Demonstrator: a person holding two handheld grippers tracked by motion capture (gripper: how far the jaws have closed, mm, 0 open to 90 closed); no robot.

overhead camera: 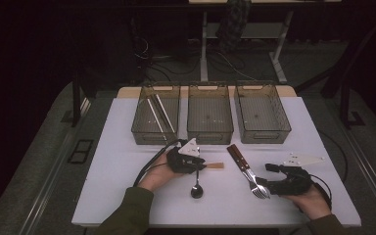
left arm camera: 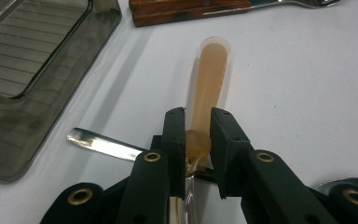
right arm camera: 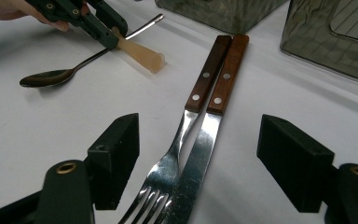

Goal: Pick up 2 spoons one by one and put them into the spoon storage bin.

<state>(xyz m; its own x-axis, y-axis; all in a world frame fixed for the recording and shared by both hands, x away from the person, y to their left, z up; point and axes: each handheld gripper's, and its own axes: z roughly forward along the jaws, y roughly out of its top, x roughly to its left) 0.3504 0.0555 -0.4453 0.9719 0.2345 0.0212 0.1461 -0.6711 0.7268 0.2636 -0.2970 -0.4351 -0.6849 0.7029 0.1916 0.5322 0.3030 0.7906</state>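
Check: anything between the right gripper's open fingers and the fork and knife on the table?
Nothing visible. The right gripper is open, its fingers either side of the fork and knife, which lie touching on bare table.

The person is wearing olive-green sleeves, showing at both forearms. Each hand is carrying a black gripper, the left gripper [overhead camera: 186, 160] and the right gripper [overhead camera: 286, 182], both built of blocky black fingers [right arm camera: 116, 154] with brass-ringed screw holes. A grey three-cornered plate is topping each one, and a black cable is trailing behind.
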